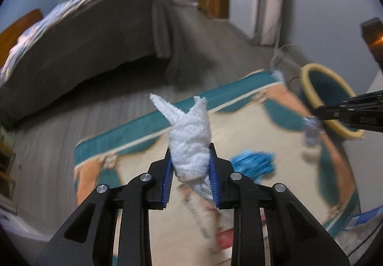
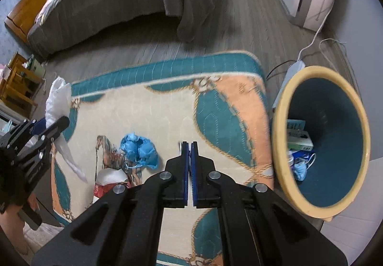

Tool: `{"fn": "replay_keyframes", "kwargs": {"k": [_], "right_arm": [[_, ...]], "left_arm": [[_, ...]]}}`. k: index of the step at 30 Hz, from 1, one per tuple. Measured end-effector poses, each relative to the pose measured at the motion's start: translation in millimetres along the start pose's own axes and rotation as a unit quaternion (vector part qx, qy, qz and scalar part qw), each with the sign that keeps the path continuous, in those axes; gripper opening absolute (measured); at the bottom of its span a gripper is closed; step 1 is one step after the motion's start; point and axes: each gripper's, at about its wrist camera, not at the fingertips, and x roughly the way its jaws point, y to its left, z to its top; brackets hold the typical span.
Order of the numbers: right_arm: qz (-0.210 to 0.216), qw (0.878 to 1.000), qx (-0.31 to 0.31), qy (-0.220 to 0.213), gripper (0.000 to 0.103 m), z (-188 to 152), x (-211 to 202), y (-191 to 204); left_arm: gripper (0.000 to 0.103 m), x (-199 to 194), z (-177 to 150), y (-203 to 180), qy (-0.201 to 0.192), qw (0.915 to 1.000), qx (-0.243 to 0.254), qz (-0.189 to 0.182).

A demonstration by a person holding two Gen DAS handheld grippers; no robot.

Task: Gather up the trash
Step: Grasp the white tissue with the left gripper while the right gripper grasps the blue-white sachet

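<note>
1. White crumpled tissue (image 1: pixel 190 144): twisted wad with 2 pointed ends sticking up, clamped between the blue pads of the left hand-held gripper (image 1: pixel 190 163), held above the rug (image 2: pixel 155 108).
2. Blue crumpled mask (image 2: pixel 140 149): lies on the rug, well left of the bin (image 2: pixel 320 141).
3. Red-and-white wrapper (image 2: pixel 107 182): on the rug, just beside the blue mask.
4. Bin: yellow rim, teal inside, at the rug's right edge, already holding a small box and blue scraps.

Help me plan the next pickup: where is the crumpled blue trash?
In the right wrist view, the crumpled blue trash lies on the rug, left of the shut right gripper, beside a red-and-white wrapper.
</note>
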Motion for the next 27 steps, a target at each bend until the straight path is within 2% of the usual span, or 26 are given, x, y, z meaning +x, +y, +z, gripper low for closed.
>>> {"fn": "replay_keyframes", "kwargs": {"k": [5, 8, 13, 17, 19, 20, 21, 27], "right_arm": [[0.005, 0.999, 0.024, -0.025, 0.000, 1, -23, -28], [0.005, 0.999, 0.036, -0.029, 0.000, 0, -28, -44], [-0.001, 0.999, 0.048, 0.005, 0.001, -7, 1, -53], [0.006, 0.998, 0.052, 0.043, 0.005, -6, 32, -41], [0.012, 0.997, 0.054, 0.055, 0.016, -1, 47, -31], [0.012, 0.997, 0.056, 0.059, 0.031, 0, 51, -28], [0.010, 0.996, 0.058, 0.061, 0.039, 1, 56, -24], [-0.004, 0.992, 0.094, 0.082, 0.046, 10, 85, -20]], "left_arm": [[0.028, -9, 17, -39, -0.023, 0.9986, 0.033, -0.035], [0.028, -15, 20, -59, -0.032, 0.9972, 0.055, -0.040], [0.028, -12, 21, -77, -0.030, 0.9961, 0.076, -0.033], [0.028, -2, 19, -68, -0.016, 0.9975, 0.063, -0.027], [0.028, 1, 19, -60, -0.012, 0.9979, 0.058, -0.025], [0.028, 2, 19, -57, -0.012, 0.9981, 0.057, -0.023], [0.028, 2, 18, -54, -0.012, 0.9981, 0.055, -0.023], [0.028, 7, 16, -32, -0.005, 0.9987, 0.043, -0.027]]}}
